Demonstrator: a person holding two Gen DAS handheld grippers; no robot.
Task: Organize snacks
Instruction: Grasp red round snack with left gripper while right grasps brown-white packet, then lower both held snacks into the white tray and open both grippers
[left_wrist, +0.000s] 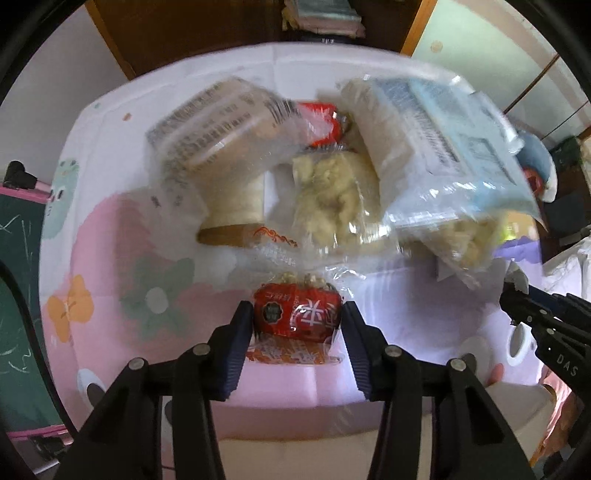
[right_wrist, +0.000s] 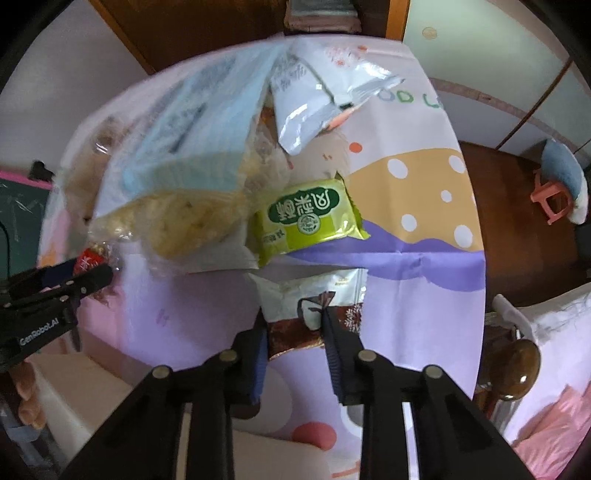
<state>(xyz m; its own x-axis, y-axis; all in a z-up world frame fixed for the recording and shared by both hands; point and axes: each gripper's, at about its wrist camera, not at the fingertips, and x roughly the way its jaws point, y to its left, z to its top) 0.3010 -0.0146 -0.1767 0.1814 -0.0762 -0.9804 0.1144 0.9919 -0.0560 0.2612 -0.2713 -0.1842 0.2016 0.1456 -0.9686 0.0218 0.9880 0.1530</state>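
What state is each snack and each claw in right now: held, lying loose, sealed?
Left gripper: closed on the small red wrapped snack.
Right gripper: closed on the white-and-brown packet with a bow print.
Green foil packet: sealed, lying flat on the patterned tablecloth.
Clear bag with pale blue label: lying loose, leaning over other packs.
Silver-white foil pouch: lying crumpled on the cloth.
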